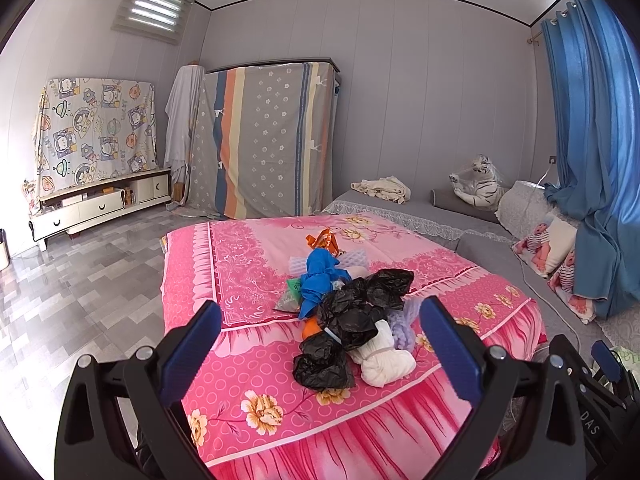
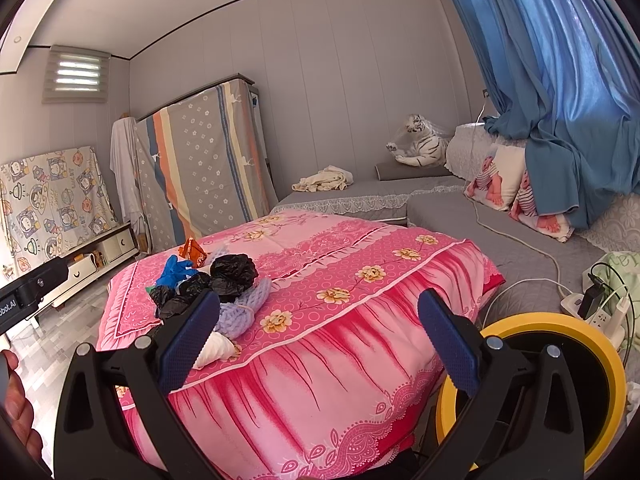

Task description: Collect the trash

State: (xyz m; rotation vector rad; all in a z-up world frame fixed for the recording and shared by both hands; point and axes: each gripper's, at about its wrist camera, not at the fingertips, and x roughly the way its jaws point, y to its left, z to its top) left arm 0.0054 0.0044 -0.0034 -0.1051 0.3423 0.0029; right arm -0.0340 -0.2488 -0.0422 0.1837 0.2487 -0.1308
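Observation:
A heap of trash lies on the pink flowered cover (image 1: 248,264): crumpled black bags (image 1: 352,316), a blue glove (image 1: 320,280), an orange wrapper (image 1: 326,242), white foam netting (image 1: 356,258), a white wad (image 1: 386,358), a lilac foam piece (image 1: 408,320) and a green packet (image 1: 292,292). My left gripper (image 1: 320,348) stands open just in front of the heap, nothing between its fingers. In the right wrist view the heap (image 2: 224,280) sits left on the cover (image 2: 360,280), and my right gripper (image 2: 320,340) is open and empty. A yellow-rimmed bin (image 2: 560,328) stands low right.
Grey mats (image 2: 460,208) with a plush tiger (image 2: 420,146), pillows (image 2: 500,184), a power strip and cables (image 2: 592,312) lie right. Blue curtain (image 2: 560,100) hangs beyond. A covered wardrobe (image 1: 272,136) and low cabinet (image 1: 100,204) line the far wall; grey tiled floor (image 1: 80,280) left. A hand (image 2: 16,408) shows at the edge.

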